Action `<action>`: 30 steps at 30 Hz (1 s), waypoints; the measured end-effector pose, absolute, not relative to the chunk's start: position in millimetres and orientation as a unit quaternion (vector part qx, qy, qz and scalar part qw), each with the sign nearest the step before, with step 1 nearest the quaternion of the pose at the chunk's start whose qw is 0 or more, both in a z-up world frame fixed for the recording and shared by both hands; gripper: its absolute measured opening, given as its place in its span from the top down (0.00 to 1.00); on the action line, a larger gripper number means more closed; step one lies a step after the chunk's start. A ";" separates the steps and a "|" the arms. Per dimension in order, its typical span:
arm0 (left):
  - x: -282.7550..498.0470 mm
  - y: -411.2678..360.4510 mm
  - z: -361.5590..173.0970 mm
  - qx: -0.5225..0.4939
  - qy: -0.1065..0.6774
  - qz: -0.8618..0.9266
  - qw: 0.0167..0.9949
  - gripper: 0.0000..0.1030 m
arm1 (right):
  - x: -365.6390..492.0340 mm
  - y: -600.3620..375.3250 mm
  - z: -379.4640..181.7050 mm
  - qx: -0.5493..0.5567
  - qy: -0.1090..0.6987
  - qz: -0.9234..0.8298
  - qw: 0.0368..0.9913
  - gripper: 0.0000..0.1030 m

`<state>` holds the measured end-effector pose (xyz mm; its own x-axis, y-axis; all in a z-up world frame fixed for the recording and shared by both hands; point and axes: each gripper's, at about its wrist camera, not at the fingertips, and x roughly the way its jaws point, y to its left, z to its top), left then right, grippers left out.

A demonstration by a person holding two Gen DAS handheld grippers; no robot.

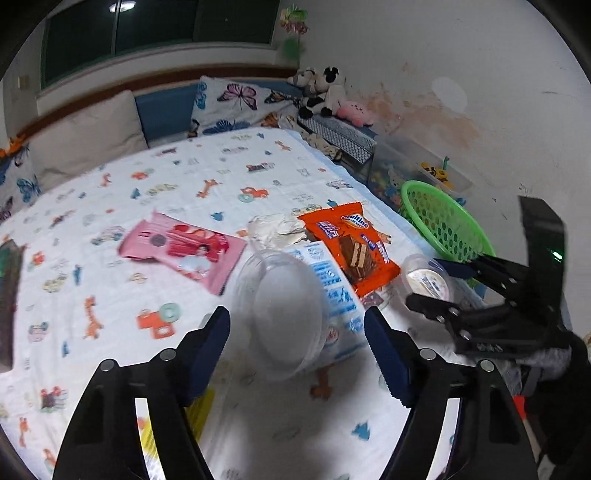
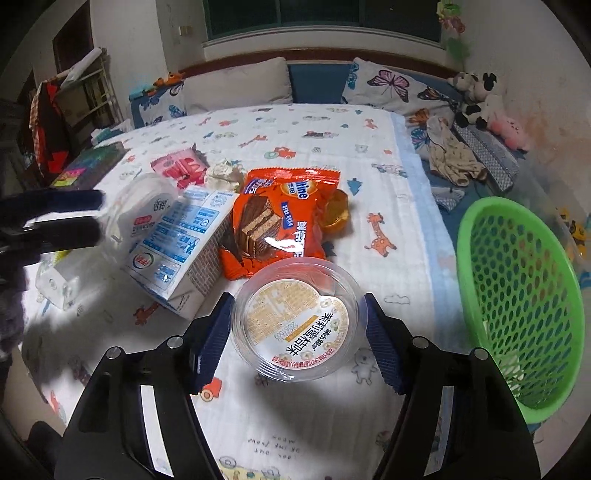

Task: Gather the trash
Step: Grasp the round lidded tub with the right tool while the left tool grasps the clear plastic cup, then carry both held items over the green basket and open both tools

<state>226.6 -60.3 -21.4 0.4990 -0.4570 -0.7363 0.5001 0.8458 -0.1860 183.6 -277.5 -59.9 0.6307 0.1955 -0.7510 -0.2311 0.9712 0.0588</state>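
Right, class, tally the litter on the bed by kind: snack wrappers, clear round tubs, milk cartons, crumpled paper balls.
Snack wrappers: 2, orange wrapper, pink wrapper
Clear round tubs: 2, lidded tub, empty tub
Milk carton: 1
Crumpled paper ball: 1
Total: 6

1. A bed [image 2: 325, 155] carries a white sheet printed with small animals and vehicles.
2. A plain cream pillow [image 2: 240, 85] and a butterfly-print pillow [image 2: 391, 88] lean against the blue headboard [image 2: 317, 83].
3. Plush toys [image 2: 480, 96], black-and-white and pink, sit in the corner by the stained wall [image 1: 436, 110].
4. A dark window [image 1: 159, 29] runs above the headboard.
5. A clothes rack [image 2: 70, 107] stands beside the bed.
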 end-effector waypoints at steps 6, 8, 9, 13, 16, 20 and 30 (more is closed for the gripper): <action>243.7 -72.2 -27.9 0.022 0.434 -0.271 0.859 0.43 | 172.6 -288.3 -50.4 -0.003 0.402 0.119 0.908 0.33; 246.5 -74.7 -29.9 0.023 0.438 -0.269 0.857 0.49 | 170.5 -290.0 -48.8 0.002 0.399 0.118 0.909 0.33; 247.0 -76.1 -31.1 0.024 0.440 -0.271 0.856 0.52 | 170.4 -291.2 -48.4 0.005 0.398 0.118 0.910 0.33; 247.8 -79.3 -32.8 0.023 0.445 -0.281 0.850 0.74 | 169.8 -294.0 -47.0 0.010 0.398 0.117 0.910 0.33; 247.6 -79.0 -31.9 0.018 0.443 -0.285 0.850 0.82 | 168.7 -295.1 -45.9 0.012 0.396 0.115 0.911 0.33; 245.8 -73.5 -25.1 0.015 0.433 -0.280 0.857 0.87 | 169.1 -295.9 -46.2 0.014 0.396 0.115 0.911 0.33; 243.5 -56.8 2.5 0.000 0.407 -0.281 0.869 0.87 | 166.9 -301.4 -39.8 0.024 0.387 0.111 0.915 0.33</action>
